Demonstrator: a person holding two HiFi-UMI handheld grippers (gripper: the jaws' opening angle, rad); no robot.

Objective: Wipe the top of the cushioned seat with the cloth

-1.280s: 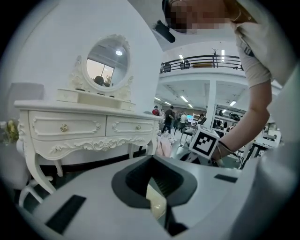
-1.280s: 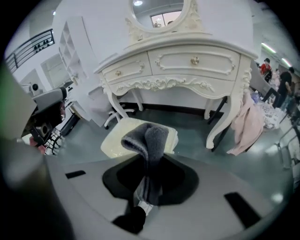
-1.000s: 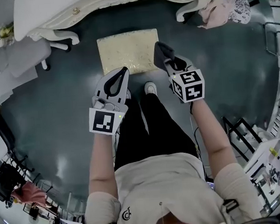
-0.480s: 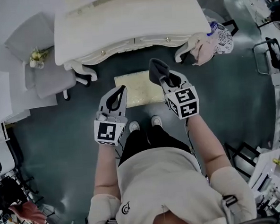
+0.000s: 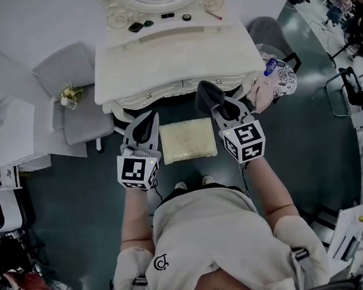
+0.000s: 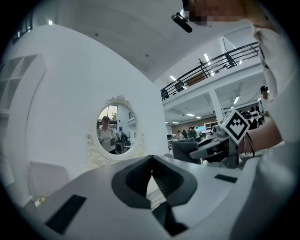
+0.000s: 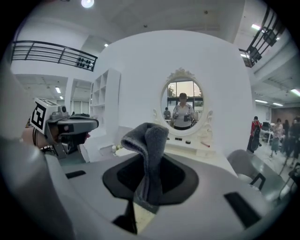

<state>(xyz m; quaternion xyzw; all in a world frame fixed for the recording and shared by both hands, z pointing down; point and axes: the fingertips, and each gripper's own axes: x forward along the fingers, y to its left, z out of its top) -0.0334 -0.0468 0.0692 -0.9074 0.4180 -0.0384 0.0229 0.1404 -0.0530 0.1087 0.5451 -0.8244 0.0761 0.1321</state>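
Two tongs are held out in front of the person, one at each side of the seat (image 5: 187, 141) in the head view. The left tongs (image 5: 149, 117) are pressed together at the tips with nothing between them; the left gripper view shows the two dark pads meeting (image 6: 151, 159). The right tongs (image 5: 219, 108) are clamped on the cloth (image 5: 208, 95), a dark grey cloth that stands up out of the jaws and folds over at its top (image 7: 149, 150).

From above, the seat is a pale cream cushioned square on the dark floor (image 5: 304, 140). It stands just before the white counter (image 5: 176, 56), with the person's shoes (image 5: 181, 185) near its closer edge. The cloth is not on the seat: in the head view it lies over the counter's front edge, beside the seat's far right corner. Both gripper views look level toward the oval mirror (image 7: 183, 110) at the back of the counter.

A few small dark things (image 5: 136, 26) lie on the counter near the mirror. A grey chair (image 5: 74, 99) stands to the left of the counter, with a small bunch of flowers (image 5: 73, 93) on it.
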